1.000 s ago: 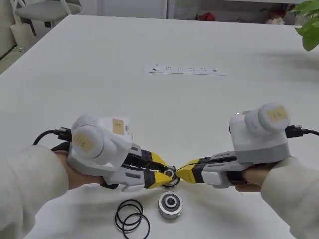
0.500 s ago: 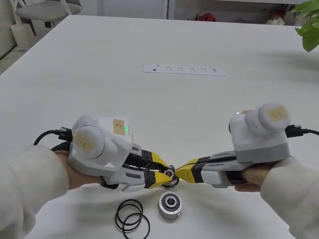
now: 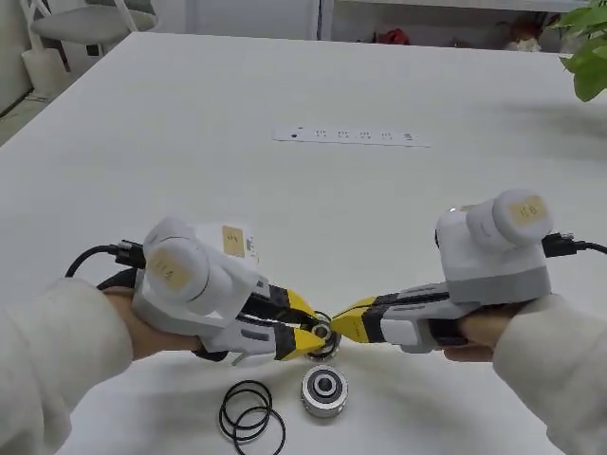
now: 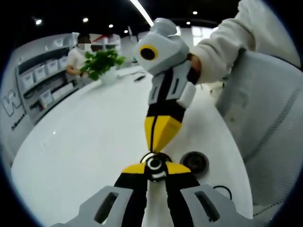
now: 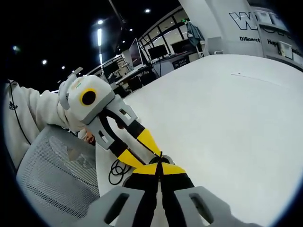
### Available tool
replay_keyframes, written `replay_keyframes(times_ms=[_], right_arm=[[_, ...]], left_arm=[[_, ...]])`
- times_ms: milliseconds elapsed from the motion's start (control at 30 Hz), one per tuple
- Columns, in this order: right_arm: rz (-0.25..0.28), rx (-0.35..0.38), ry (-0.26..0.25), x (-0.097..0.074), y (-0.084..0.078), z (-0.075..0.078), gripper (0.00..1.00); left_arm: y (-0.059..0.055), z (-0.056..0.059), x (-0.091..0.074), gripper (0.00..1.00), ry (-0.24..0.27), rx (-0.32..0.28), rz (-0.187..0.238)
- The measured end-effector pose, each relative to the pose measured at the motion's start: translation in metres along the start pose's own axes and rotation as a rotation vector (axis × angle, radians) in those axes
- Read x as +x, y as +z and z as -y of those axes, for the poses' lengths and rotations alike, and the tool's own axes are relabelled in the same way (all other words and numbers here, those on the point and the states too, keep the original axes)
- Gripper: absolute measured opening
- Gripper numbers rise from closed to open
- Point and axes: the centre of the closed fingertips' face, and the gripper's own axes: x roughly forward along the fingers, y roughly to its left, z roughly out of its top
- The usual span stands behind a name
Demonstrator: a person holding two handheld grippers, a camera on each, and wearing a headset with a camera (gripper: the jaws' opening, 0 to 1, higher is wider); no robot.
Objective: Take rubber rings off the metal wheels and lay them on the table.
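Observation:
My left gripper [image 3: 315, 334] is shut on a small metal wheel [image 3: 325, 337] and holds it just above the white table [image 3: 313, 209]. Its yellow jaws close on the wheel [image 4: 154, 163] in the left gripper view. My right gripper [image 3: 343, 327] meets it from the right, shut, its tips pinching the black rubber ring at the wheel's edge [image 4: 154, 152]. A second metal wheel [image 3: 324, 391] lies flat on the table just in front. Three loose black rubber rings [image 3: 251, 413] lie overlapped to that wheel's left.
A white power strip [image 3: 351, 135] lies across the middle of the table. A green plant [image 3: 588, 47] stands at the far right and a white chair [image 3: 85, 19] at the far left. A black cable [image 3: 90, 258] trails from the left gripper.
Both grippers stay joined at the wheel. The left gripper has rolled a little and the right one has tilted up slightly at its back.

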Motion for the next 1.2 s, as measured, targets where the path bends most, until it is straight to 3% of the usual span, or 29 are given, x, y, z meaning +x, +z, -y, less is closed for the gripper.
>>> replay_keyframes(times_ms=[267, 667, 1000, 1200], right_arm=[[0.012, 0.008, 0.002, -0.003, 0.003, -0.001, 0.0], [0.025, -0.014, 0.034, -0.01, 0.016, -0.017, 0.0], [0.013, -0.047, 0.105, -0.009, 0.024, -0.048, 0.0], [-0.01, -0.065, 0.139, -0.005, 0.022, -0.062, 0.0]], left_arm=[[0.009, 0.011, -0.026, 0.36, -0.001, 0.007, 0.022], [0.026, 0.015, -0.08, 0.63, 0.061, -0.014, 0.078], [0.021, 0.027, -0.129, 0.77, 0.123, -0.057, 0.086], [0.011, 0.04, -0.149, 0.88, 0.168, -0.122, 0.085]])
